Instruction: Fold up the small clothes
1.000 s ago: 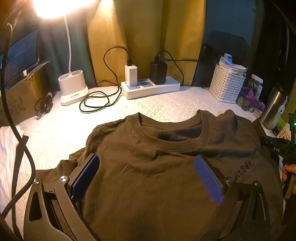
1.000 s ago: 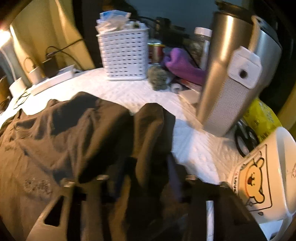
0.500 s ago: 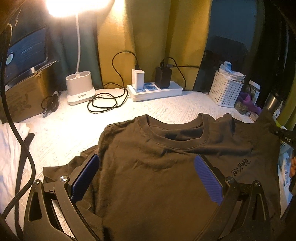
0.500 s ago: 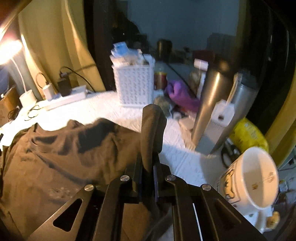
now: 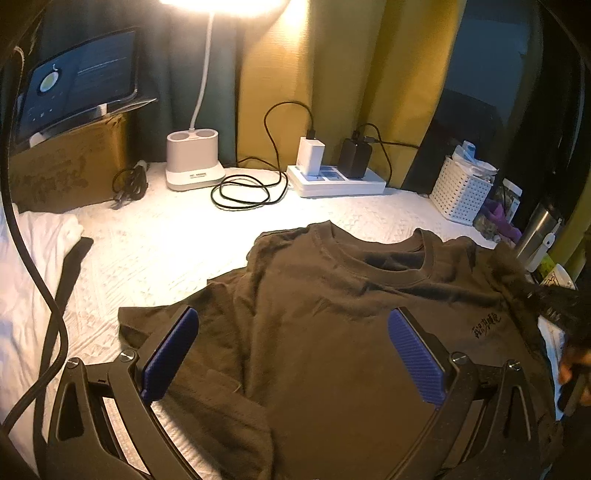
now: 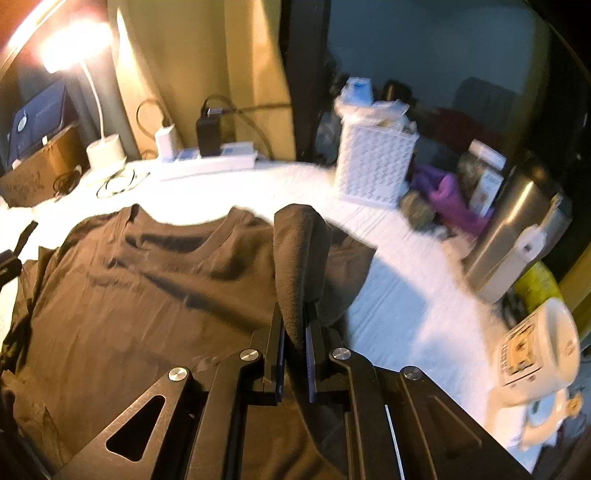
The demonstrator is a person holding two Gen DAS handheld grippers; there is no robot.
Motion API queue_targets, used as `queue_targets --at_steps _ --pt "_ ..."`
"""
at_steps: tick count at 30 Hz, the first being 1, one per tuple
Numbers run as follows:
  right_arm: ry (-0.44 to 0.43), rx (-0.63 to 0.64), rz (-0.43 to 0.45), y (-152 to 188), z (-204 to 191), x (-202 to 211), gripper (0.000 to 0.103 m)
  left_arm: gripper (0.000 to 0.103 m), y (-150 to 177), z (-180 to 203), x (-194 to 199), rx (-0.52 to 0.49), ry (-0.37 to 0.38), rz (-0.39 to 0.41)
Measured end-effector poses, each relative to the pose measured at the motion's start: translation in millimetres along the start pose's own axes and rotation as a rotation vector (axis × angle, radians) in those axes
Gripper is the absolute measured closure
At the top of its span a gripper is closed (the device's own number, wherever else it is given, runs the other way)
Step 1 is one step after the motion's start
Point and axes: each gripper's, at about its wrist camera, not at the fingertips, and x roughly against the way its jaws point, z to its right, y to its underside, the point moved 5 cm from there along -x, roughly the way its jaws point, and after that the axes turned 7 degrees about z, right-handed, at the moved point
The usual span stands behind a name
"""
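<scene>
**Sleeve pinched, shirt spread**

A fold of the shirt's (image 6: 155, 295) sleeve (image 6: 299, 266) is clamped upright between the nearly closed jaws of the right gripper (image 6: 294, 363). The left gripper (image 5: 295, 358) is held wide open above the shirt, nothing gripped. Beyond, the basket (image 6: 373, 166) is seen.

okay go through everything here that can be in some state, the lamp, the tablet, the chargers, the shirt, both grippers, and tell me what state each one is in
Desk lamp: switched on.
Tablet: screen lit.
White charger: plugged into the power strip.
Black charger: plugged into the same strip.
Brown T-shirt: spread front up, unfolded.
Sleeve: lifted, pinched.
Left gripper: open, over the shirt.
Right gripper: shut on the sleeve.
</scene>
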Motion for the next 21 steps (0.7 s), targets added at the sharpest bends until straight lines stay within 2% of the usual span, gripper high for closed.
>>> queue_targets --at_steps 4,7,8,9,11,13,15,19,21 --pt "-0.051 0.012 -0.058 12.4 -16.5 -10.2 0.094 0.002 -0.1 -8.6 5.8 0.02 0.008 0.009" --pt "-0.101 0.03 -0.075 18.1 -31.1 -10.4 0.087 0.002 -0.2 -14.7 9.1 0.029 0.002 0.015" --pt "-0.106 0.037 -0.078 19.7 -33.9 -9.8 0.076 0.002 -0.2 -16.0 9.9 0.031 0.001 0.015" --pt "-0.122 0.034 -0.082 20.6 -37.4 -8.8 0.052 0.002 0.2 -17.7 11.6 0.034 -0.001 0.016" --pt "-0.171 0.02 -0.072 20.8 -45.2 -1.9 0.017 0.002 -0.2 -19.9 14.4 0.036 -0.005 0.02" --pt "-0.208 0.022 -0.055 19.8 -51.5 9.0 0.017 0.002 -1.1 -21.2 17.1 0.035 -0.009 0.024" --pt "-0.193 0.025 -0.034 18.1 -48.5 19.0 0.017 0.002 -1.5 -21.3 18.9 0.031 -0.015 0.026" --pt "-0.11 -0.04 0.017 18.7 -10.8 38.6 0.017 0.002 -1.9 -20.6 22.1 0.026 -0.025 0.031" --pt "-0.071 -0.083 0.011 24.9 11.0 38.7 0.017 0.002 -1.5 -20.3 21.9 0.024 -0.032 0.028"
